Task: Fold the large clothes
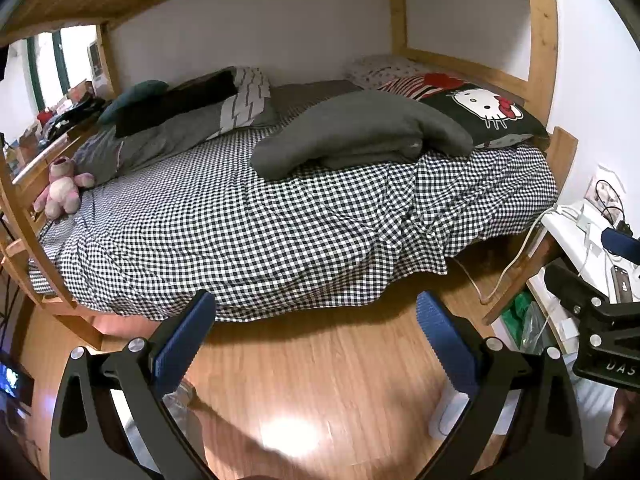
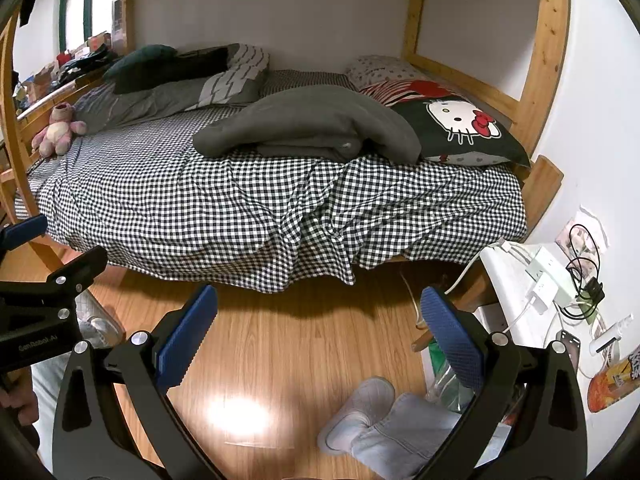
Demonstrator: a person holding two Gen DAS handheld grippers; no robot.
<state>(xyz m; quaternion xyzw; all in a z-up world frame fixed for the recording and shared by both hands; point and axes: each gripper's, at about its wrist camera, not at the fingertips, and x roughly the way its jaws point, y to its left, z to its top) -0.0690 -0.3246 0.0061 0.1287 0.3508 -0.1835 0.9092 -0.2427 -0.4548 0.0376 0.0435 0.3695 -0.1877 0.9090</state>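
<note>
A dark grey garment (image 1: 360, 132) (image 2: 312, 128) lies folded in a thick bundle on the checked bedsheet (image 1: 240, 232) (image 2: 200, 200), toward the head of the bed beside the cat pillow. My left gripper (image 1: 316, 316) hangs open over the wooden floor, well short of the bed and holding nothing. My right gripper (image 2: 320, 312) is likewise open and empty above the floor in front of the bed. Each gripper shows at the edge of the other's view: the right one (image 1: 608, 312), the left one (image 2: 40, 300).
A black cartoon-cat pillow (image 1: 488, 116) (image 2: 460, 128), a grey duvet with pillows (image 1: 172, 128) and a pink plush toy (image 1: 64, 188) lie on the bed. Wooden bunk posts (image 2: 548, 60) frame it. A white side table (image 2: 532, 300) with chargers stands right. The person's slippered foot (image 2: 360, 412) rests on the floor.
</note>
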